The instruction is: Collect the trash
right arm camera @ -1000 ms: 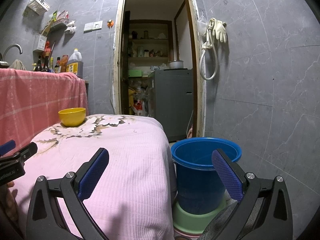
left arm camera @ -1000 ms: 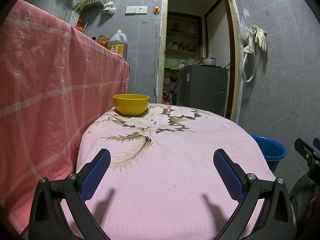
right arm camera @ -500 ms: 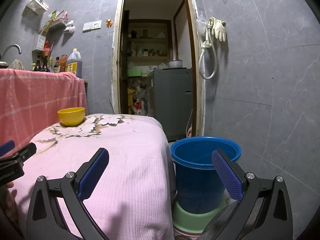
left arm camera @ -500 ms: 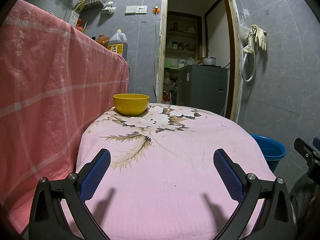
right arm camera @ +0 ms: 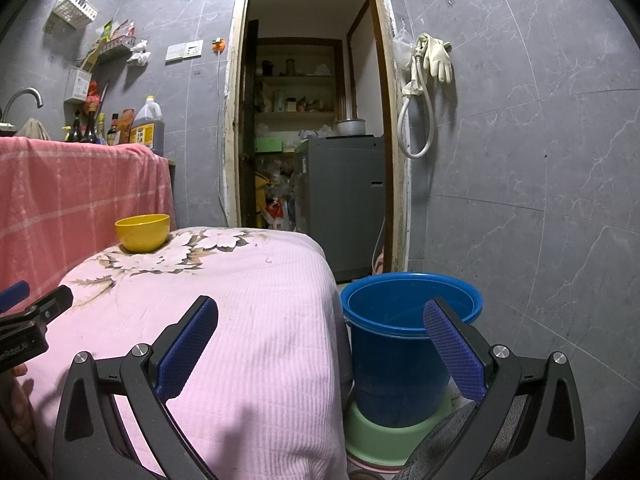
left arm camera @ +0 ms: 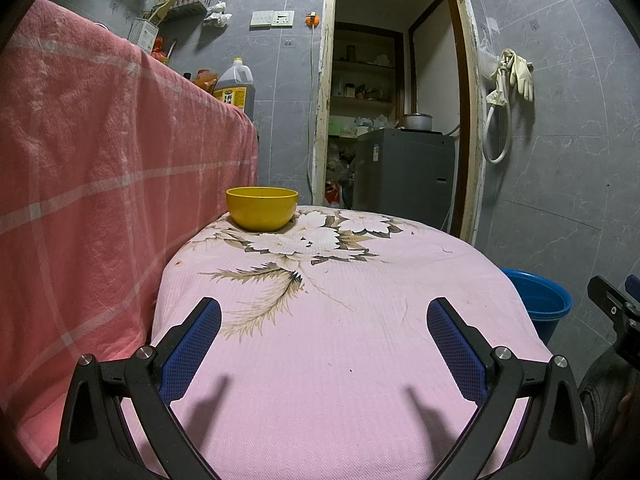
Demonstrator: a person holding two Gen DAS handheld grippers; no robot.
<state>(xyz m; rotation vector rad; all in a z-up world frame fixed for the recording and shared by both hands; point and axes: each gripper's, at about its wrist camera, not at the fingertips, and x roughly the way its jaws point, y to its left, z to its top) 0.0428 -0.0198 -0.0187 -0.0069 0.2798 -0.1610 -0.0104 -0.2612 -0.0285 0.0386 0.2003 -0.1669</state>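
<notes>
Trash? Can't spot any on the pink-covered bench (left arm camera: 340, 360), just a yellow bowl (left arm camera: 262, 208) far ahead of the left claw (left arm camera: 324, 336). Both claws gape wide, empty; blue bucket (right arm camera: 404, 344) sits right under the right claw (right arm camera: 320, 336). Looks done or unstarted.

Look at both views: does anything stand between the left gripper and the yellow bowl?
Nothing visible does. The left gripper is open over bare pink cloth, and the yellow bowl sits beyond it at the far end.
</notes>
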